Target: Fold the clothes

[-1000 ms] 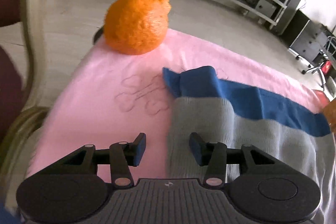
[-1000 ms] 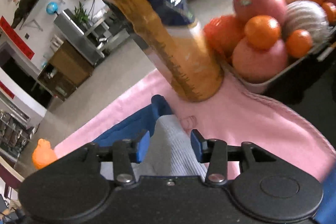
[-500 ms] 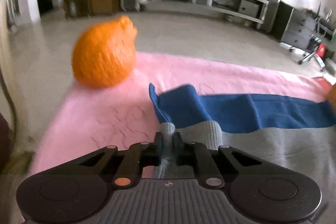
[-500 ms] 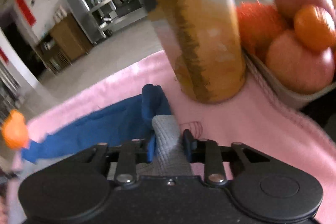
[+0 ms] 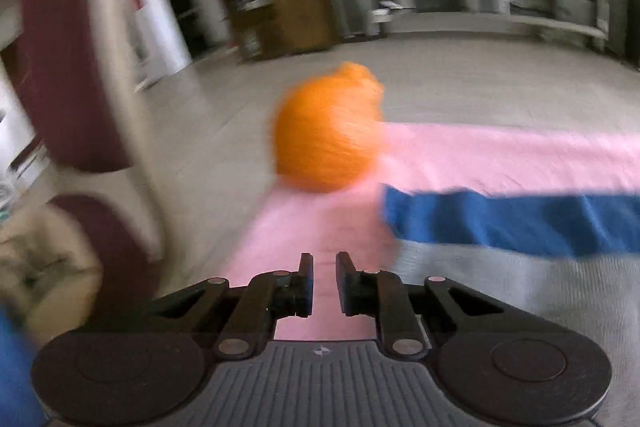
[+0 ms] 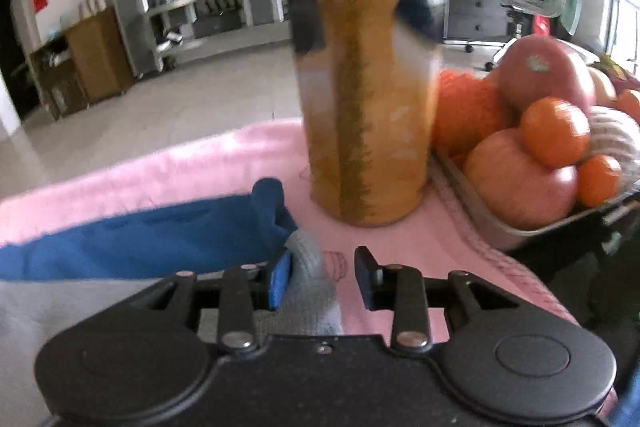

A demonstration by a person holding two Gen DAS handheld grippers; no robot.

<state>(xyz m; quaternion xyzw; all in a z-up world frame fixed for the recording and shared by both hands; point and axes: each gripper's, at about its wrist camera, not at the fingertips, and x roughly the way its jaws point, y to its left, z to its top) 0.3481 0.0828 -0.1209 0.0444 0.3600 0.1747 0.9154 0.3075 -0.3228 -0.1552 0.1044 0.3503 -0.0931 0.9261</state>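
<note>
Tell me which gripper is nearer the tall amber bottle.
Right. The right gripper sits just in front of the tall amber bottle on the pink cloth; the left gripper is at the far end, by the bumpy orange fruit.

The garment (image 6: 120, 243) lies on the cloth (image 6: 160, 163), bottle (image 6: 368, 131) behind, fruit tray (image 6: 520, 227) right.

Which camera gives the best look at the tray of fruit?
The right wrist view. The fruit tray sits at the right edge of the pink cloth, beside the tall orange bottle, piled with apples and oranges. The left wrist view misses it entirely, showing only one loose, blurred orange.
</note>
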